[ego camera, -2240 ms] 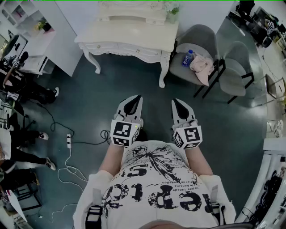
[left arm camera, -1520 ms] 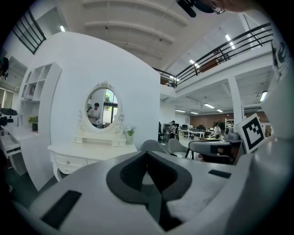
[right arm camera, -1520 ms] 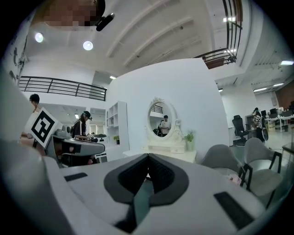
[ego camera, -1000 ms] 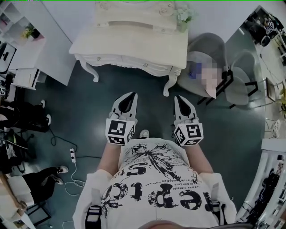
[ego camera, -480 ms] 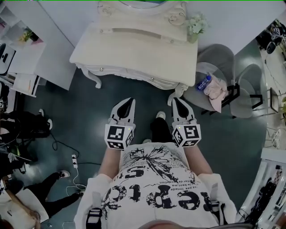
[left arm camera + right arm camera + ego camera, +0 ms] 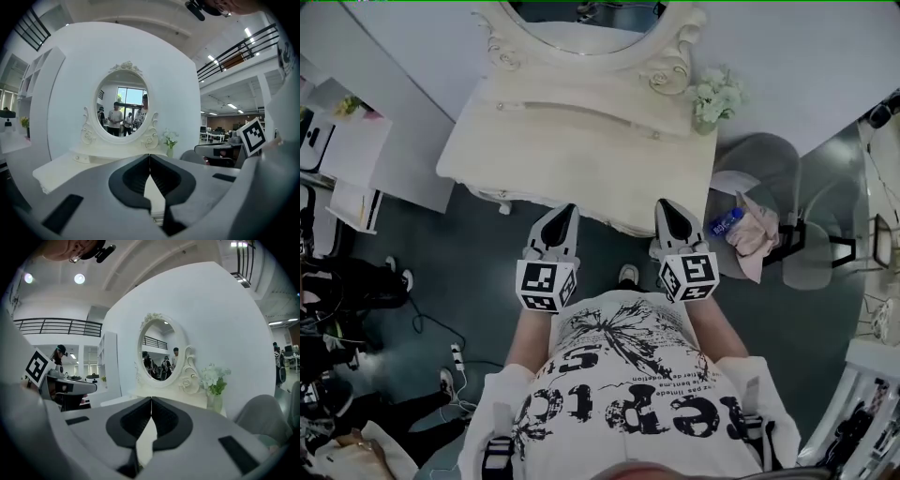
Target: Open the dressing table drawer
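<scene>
Cream table, teal floor, grey grippers.
Dressing table at twelve o'clock is cream over a dark teal floor; left gripper and right gripper are pale grey, their cubes black-and-white squares; white shirt with black print at six; grey chair and blue bottle at three.

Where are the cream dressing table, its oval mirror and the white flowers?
cream dressing table (image 6: 581, 150): head view, bare tabletop.
oval mirror (image 6: 122, 109): left gripper view, centre of glass.
white flowers (image 6: 213, 377): right gripper view, the blooms.
</scene>
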Demonstrator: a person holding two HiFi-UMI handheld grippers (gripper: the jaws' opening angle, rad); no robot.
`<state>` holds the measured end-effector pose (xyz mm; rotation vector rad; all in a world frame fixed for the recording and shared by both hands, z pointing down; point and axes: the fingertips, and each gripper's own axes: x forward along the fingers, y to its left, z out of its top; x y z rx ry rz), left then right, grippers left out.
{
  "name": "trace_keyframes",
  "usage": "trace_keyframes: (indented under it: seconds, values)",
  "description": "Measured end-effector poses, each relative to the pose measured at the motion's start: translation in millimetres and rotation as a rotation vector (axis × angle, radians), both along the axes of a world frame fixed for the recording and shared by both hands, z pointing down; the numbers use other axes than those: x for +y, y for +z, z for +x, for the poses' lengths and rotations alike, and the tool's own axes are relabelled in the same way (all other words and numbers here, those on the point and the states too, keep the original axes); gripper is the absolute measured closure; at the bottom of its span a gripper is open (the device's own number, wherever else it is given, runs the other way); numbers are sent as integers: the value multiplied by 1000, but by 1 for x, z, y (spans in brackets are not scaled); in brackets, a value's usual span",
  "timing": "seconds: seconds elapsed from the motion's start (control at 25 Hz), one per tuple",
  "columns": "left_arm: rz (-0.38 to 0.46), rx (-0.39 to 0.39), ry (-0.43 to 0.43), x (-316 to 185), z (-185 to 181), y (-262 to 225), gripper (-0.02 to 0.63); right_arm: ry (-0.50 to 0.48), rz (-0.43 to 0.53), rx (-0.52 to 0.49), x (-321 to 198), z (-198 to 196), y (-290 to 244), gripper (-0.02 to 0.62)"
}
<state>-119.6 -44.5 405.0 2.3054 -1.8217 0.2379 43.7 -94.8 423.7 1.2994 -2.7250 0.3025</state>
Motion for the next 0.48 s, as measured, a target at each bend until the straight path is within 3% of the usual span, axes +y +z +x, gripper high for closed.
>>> trace_keyframes:
  seconds: [0.24,0.48]
  values:
    - [-16,0,21,-83,21,8,588,14,-34,-1,-83,18,13,577]
    - [-65,12,71,-137,30,33,588,75,-102,27,-133,30,45,577]
